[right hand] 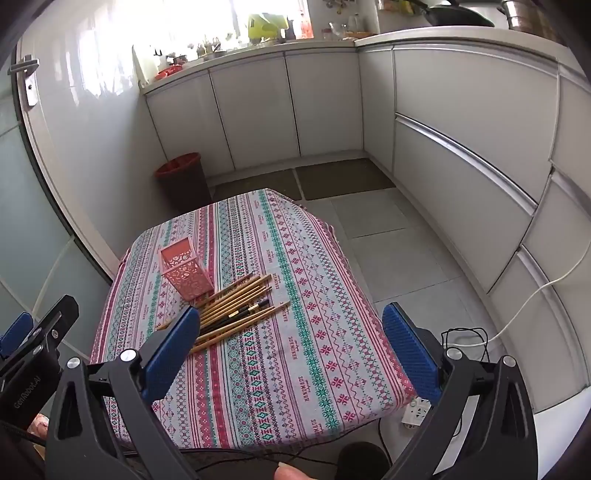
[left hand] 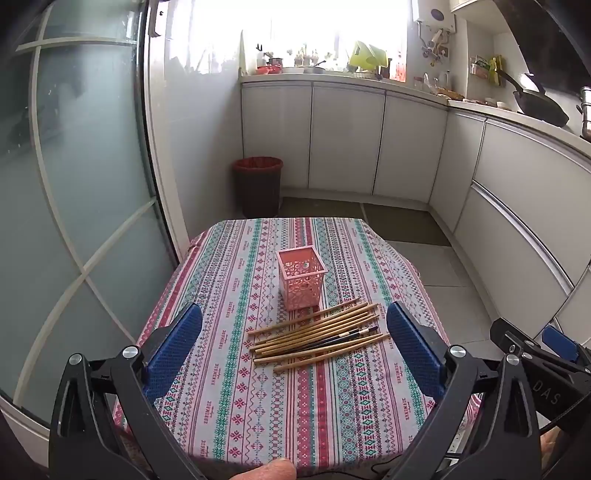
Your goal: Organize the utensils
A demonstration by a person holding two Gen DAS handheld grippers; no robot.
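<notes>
left gripper (left hand: 293, 334) wide | right gripper (right hand: 291, 338) wide; chopsticks (left hand: 317, 336) beside pink holder (left hand: 301, 278)

White kitchen cabinets (left hand: 347, 136), bright window (left hand: 295, 26), grey tiled floor (right hand: 388, 236), possibly frosted-glass door (left hand: 81, 147)

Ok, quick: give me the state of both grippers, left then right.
Left gripper: open, holding nothing, above the chopsticks.
Right gripper: open, holding nothing, over the tablecloth.

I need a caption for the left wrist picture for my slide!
Open left gripper above a patterned tablecloth, facing loose chopsticks beside an empty pink basket.
</notes>
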